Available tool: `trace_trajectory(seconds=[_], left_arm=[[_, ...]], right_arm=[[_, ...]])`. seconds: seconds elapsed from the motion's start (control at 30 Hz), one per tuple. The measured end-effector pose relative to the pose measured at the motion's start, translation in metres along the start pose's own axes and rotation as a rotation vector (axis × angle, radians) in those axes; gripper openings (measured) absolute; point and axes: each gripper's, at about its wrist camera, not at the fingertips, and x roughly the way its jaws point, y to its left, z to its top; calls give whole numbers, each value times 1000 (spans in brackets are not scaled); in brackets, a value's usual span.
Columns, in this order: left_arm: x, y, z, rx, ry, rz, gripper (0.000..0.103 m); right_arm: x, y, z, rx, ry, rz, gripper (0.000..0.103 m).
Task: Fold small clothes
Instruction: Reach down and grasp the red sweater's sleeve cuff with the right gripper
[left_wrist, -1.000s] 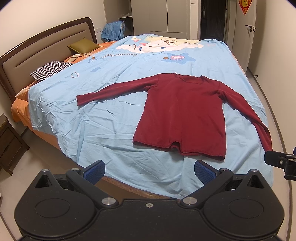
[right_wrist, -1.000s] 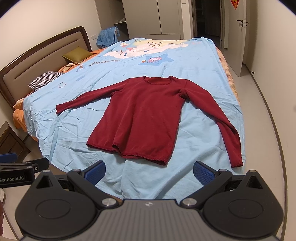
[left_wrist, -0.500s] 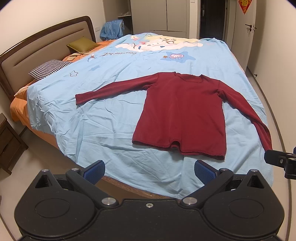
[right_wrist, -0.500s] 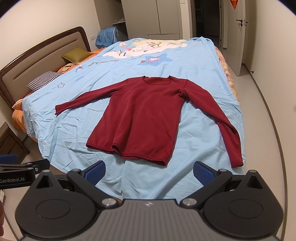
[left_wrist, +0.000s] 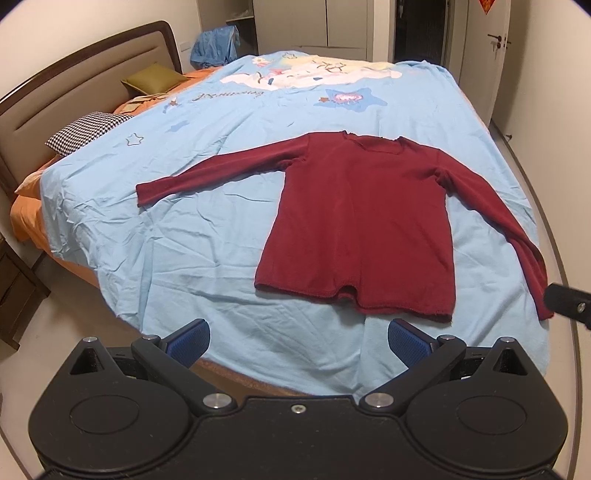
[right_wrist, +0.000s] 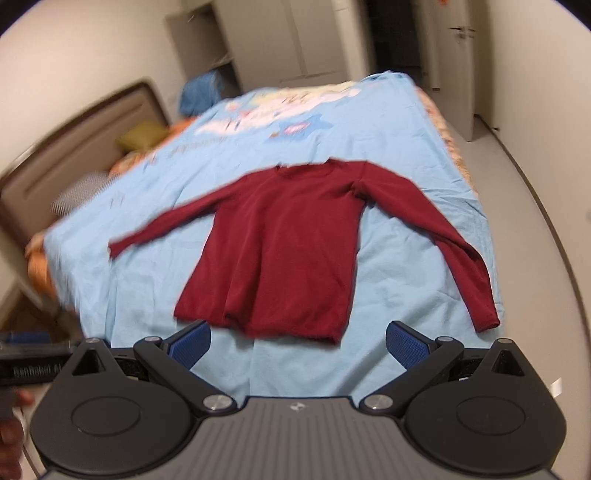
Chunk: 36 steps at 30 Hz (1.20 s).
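Covering the bed, a light-blue cartoon-print duvet, with a maroon long-sleeved top spread flat, hem toward 6 o'clock. Headboard at 10 o'clock, door at 1. Left gripper and right gripper both wide open, empty. Sharp from the left wrist; motion-blurred from the right.

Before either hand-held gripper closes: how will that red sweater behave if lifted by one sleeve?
Likely floppy: the red sweater lies flat, following the sheet. Probably light; the knit looks thin. The sleeve would rise first, the body dragging and bunching.
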Motion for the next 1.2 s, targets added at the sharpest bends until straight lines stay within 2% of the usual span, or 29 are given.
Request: trace_trajectory(seconds=[0.17,0.33,0.4,0.63,0.93,1.07,1.2], left_arm=[[41,-12,50,-10,6,35,102],[104,-41,109,59,-3,60,102],[132,-55,132,88,-14,33,102],[219,-111,195,158,-11,-68,102],[277,-162,231,194,-1,-157,102],[288,-169,235,198,20,-163,102],[289,-168,236,185,30,-163,102]], right_arm=[[35,-43,17,228,-20,-33,103],[94,-107,26,539,-26,-56,103],[118,-127,29,626,-20,-70,103],[166,-184,52,792,-79,-143,103],[211,-269,59,1171,-19,-274,89],[229,-300,59,1351,-9,-295,80],[253,-315,62,1486,52,-325,73]])
